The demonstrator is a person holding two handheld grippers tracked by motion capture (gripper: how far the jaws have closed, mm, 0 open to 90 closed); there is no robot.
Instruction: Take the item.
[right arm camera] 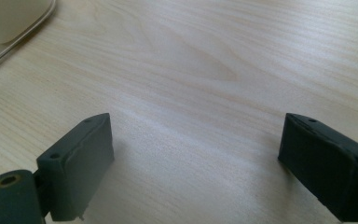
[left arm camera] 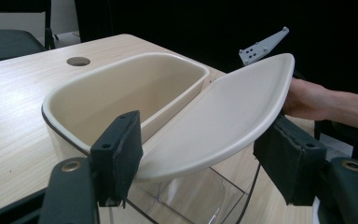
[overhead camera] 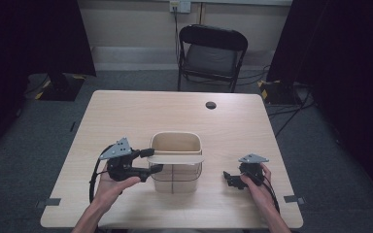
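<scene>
A cream bin [overhead camera: 175, 135] with a clear lower part stands at the middle of the table, toward the near side. Its cream lid [overhead camera: 179, 158] is tilted up over the near half. My left gripper [overhead camera: 153, 160] is at the lid's left end. In the left gripper view both jaws press on opposite edges of the lid [left arm camera: 223, 112], above the bin's open cream insert [left arm camera: 121, 65]. My right gripper [overhead camera: 228, 178] rests low over bare table to the right of the bin. It stands open [right arm camera: 196, 158] with nothing between the jaws. A corner of the bin [right arm camera: 9, 18] shows at top left.
A round cable hole [overhead camera: 211, 105] is in the light wood table [overhead camera: 126, 111] behind the bin. A black folding chair [overhead camera: 212, 53] stands beyond the far edge. The person's right hand [left arm camera: 307, 98] shows behind the lid. Tape marks sit at the near table corners.
</scene>
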